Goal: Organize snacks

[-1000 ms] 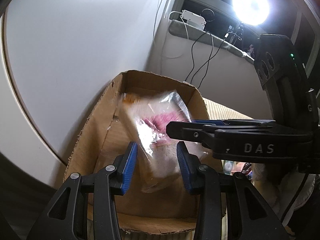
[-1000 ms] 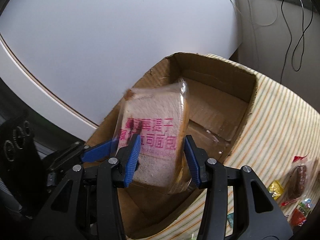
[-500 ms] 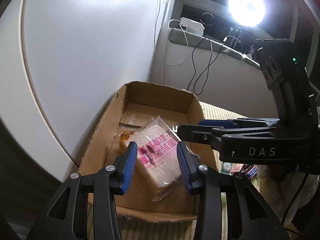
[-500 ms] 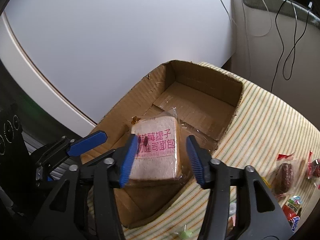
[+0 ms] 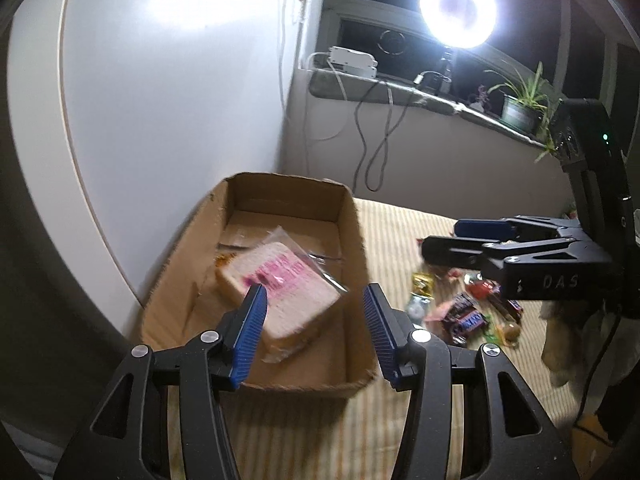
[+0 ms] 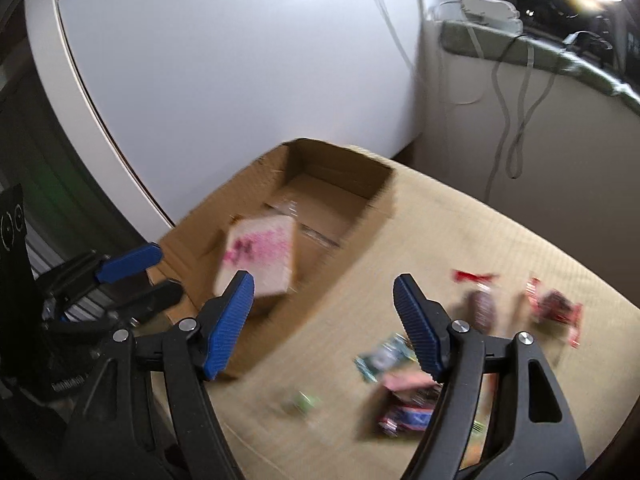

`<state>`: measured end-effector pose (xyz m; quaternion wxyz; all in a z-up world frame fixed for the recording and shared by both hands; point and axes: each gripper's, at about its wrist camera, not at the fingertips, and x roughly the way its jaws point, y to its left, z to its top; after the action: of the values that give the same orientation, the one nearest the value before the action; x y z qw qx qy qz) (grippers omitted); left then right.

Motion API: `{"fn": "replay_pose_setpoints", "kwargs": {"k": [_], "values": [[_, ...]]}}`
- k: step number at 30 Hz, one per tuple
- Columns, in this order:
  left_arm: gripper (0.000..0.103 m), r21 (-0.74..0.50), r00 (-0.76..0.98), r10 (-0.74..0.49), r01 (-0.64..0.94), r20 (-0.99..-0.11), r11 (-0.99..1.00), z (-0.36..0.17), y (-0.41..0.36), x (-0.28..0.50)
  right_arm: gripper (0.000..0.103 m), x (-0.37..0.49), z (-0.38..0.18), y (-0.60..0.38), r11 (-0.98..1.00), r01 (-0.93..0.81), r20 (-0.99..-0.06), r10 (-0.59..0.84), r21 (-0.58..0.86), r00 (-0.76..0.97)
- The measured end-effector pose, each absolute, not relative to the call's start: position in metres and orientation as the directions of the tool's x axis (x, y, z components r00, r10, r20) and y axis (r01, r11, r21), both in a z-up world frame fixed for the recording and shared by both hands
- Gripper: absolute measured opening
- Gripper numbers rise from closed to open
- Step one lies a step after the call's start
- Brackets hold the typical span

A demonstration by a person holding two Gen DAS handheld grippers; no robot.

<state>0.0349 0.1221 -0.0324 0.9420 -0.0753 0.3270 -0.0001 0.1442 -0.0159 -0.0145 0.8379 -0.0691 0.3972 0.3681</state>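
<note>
Your left gripper [image 5: 314, 330] and right gripper [image 6: 324, 324] fingers are both spreading, pinching nothing; the bagged bread slice [image 5: 280, 290] lies in the cardboard box [image 5: 352, 240] just beyond them.

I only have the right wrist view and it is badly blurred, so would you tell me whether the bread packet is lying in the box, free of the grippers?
Observer: Yes. The left wrist view shows the bread packet lying inside the cardboard box. The left gripper is opening its jaws, and its pads are not pressing on the packet.
Operator: Is anything caught in my right gripper?
Observer: No. Seen from the side, the right gripper is empty, its jaws opening above the loose snacks.
Operator: What is the glare at my top right?
Observer: A ring light above the windowsill.
</note>
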Motion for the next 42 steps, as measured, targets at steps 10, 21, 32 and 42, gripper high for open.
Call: {"fn": "replay_pose_setpoints", "kwargs": {"k": [10, 21, 32, 42], "values": [[0.049, -0.180, 0.740, -0.166, 0.063, -0.651, 0.982, -0.053, 0.072, 0.024, 0.075, 0.138, -0.033, -0.114, 0.822, -0.560, -0.745, 0.438, 0.105, 0.503], [0.049, -0.180, 0.665, -0.256, 0.183, -0.702, 0.967, -0.072, 0.017, 0.044, 0.075, 0.132, -0.077, -0.184, 0.878, -0.478, -0.814, 0.284, 0.008, 0.508], [0.044, -0.157, 0.585, -0.306, 0.292, -0.751, 0.943, -0.087, -0.024, 0.093, 0.070, 0.159, -0.095, -0.194, 0.868, -0.480, -0.828, 0.356, 0.122, 0.433], [0.044, -0.117, 0.528, -0.292, 0.339, -0.798, 0.933, -0.102, -0.035, 0.116, 0.062, 0.174, -0.110, -0.180, 0.844, -0.509, -0.844, 0.392, 0.172, 0.365]]}}
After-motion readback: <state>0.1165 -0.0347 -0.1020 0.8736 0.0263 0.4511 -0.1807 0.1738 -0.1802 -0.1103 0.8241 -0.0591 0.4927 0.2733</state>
